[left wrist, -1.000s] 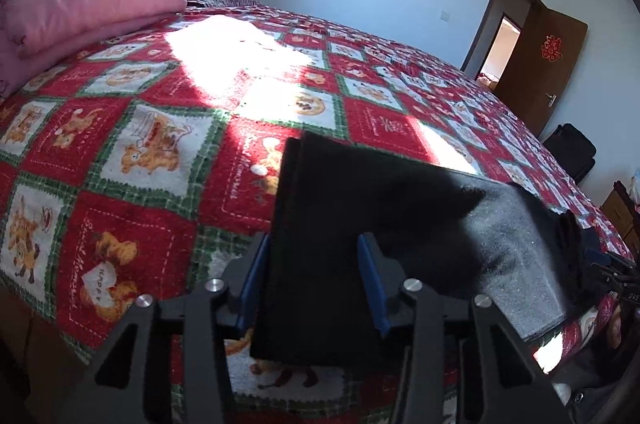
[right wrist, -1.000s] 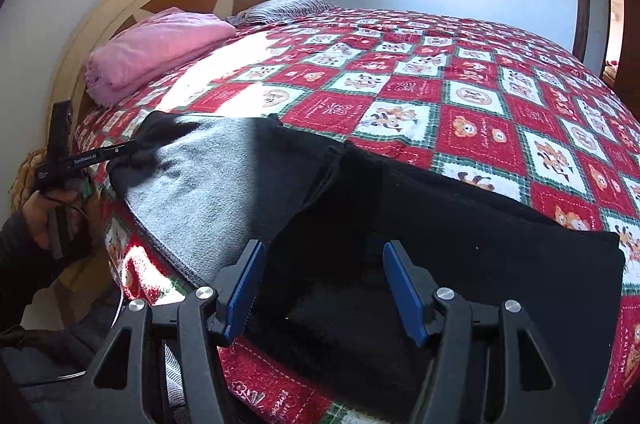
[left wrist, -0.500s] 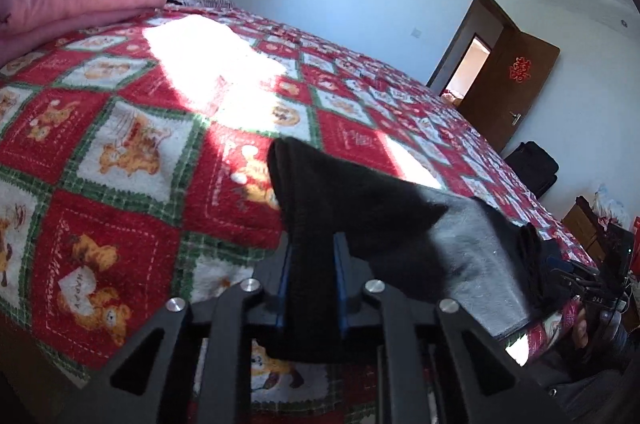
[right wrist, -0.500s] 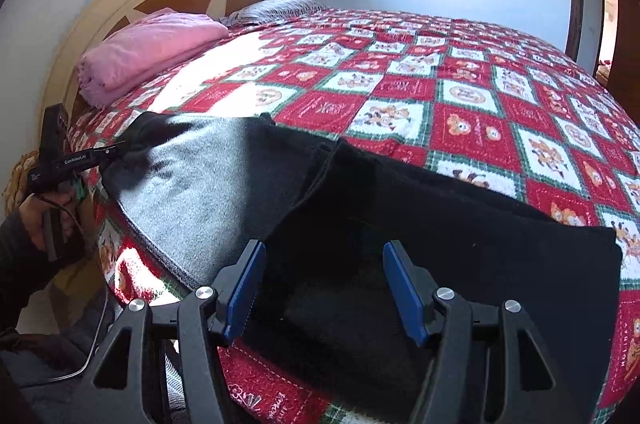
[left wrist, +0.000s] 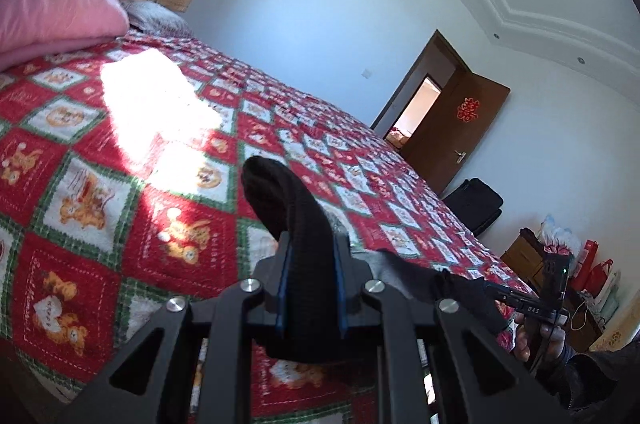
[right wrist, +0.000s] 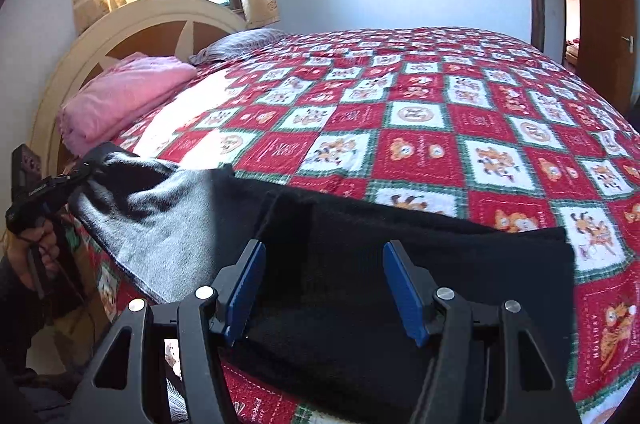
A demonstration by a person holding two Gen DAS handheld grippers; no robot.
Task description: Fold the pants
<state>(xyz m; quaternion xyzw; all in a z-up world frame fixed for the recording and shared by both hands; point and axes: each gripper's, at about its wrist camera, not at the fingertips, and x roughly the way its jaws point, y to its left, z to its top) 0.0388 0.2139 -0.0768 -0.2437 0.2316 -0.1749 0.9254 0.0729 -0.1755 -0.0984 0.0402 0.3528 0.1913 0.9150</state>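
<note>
Black pants lie across the near edge of a bed with a red checked quilt. Their left end is turned over and shows its grey inside. My left gripper is shut on that end, and a black fold of the pants arches up above its fingers. From the right wrist view, the left gripper holds this end raised off the quilt. My right gripper stands wide over the black middle part. The cloth lies between its blue pads, which do not press on it.
A folded pink blanket and a grey pillow lie by the cream headboard. A brown door stands open at the far wall, with a black bag and a cabinet with red bags beside the bed.
My left gripper closed on the pants' end, then rose and tipped upward, lifting the cloth off the quilt. My right gripper stayed wide and shifted slightly over the pants.
</note>
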